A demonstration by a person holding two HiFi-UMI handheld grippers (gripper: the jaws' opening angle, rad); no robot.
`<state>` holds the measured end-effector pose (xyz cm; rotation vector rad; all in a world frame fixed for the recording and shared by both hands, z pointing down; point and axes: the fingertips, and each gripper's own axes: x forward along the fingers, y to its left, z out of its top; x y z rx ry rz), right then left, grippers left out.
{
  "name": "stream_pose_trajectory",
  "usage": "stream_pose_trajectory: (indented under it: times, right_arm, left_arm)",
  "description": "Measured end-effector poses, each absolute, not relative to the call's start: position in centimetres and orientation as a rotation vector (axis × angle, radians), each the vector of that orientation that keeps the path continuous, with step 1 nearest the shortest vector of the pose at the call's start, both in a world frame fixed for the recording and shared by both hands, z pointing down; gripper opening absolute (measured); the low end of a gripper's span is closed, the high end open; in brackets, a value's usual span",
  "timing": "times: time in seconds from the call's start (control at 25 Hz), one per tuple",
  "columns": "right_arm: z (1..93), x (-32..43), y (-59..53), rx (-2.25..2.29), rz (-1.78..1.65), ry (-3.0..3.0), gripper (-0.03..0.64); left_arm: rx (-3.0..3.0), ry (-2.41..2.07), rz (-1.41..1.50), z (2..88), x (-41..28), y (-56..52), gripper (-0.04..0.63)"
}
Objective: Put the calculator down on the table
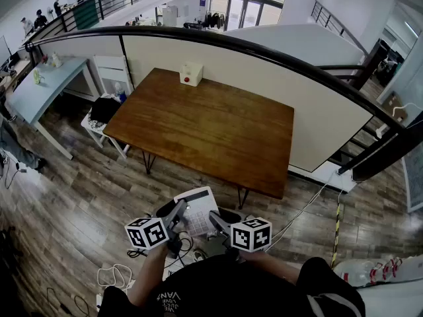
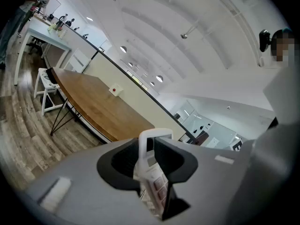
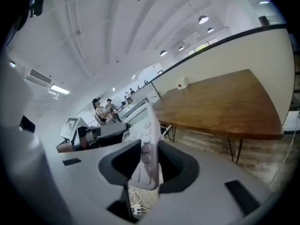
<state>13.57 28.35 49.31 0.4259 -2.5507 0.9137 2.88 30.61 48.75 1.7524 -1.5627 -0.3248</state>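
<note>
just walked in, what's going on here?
A person stands short of the wooden table, holding a white calculator with both handheld grippers: the left gripper clamps one side, the right gripper the other. It's in the air above the floor, not yet on the table. A small white box sits at the table's far side.
</note>
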Motion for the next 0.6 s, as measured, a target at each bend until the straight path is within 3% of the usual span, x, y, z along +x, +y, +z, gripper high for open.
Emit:
stream_pose_trajectory:
  times: [0.6]
  right_arm:
    - [49.7, 8.9, 18.8, 0.393, 0.934, -2.563, 0.126]
  left_arm:
    - [1.723, -1.598, -0.328, 49.2, -1.8, 21.1, 0.094]
